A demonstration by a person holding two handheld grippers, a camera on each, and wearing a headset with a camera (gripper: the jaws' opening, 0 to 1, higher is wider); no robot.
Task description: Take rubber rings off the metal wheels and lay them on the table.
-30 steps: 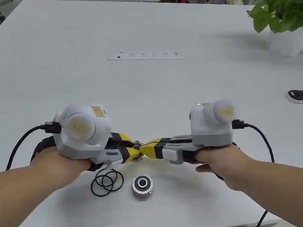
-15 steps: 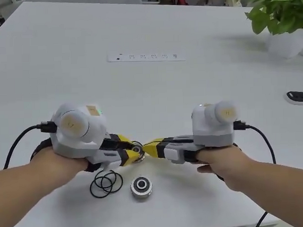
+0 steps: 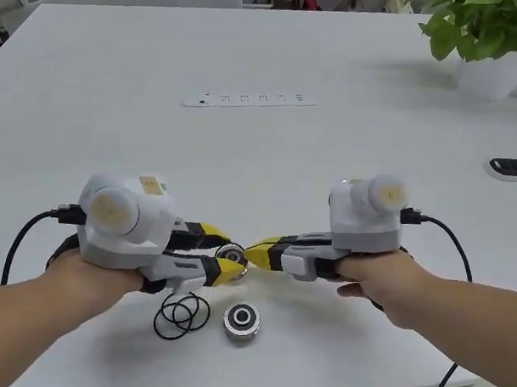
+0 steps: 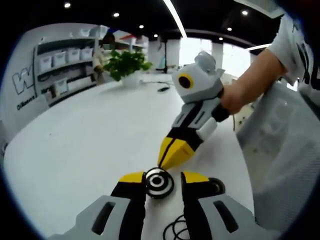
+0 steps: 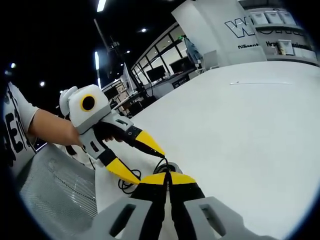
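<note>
- Wheel [image 4: 159,183] sits squeezed between the narrow yellow fingers of my left gripper [image 4: 163,177]. I hold it up off the table [image 3: 240,160] so its rubber ring can come off.
- My right gripper [image 3: 254,255] has its fingers pressed together into one point. It touches that wheel's edge, I think to pick at the ring. I cannot tell if it has caught it.
- Loose rings [image 3: 182,313] lie just below the held wheel, nearer me.
- A second wheel [image 3: 242,318] rests beside them.

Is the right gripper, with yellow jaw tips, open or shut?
Shut. In the right gripper view, the right gripper has both yellow tips touching, no gap; whether they pinch anything, I cannot tell.
</note>
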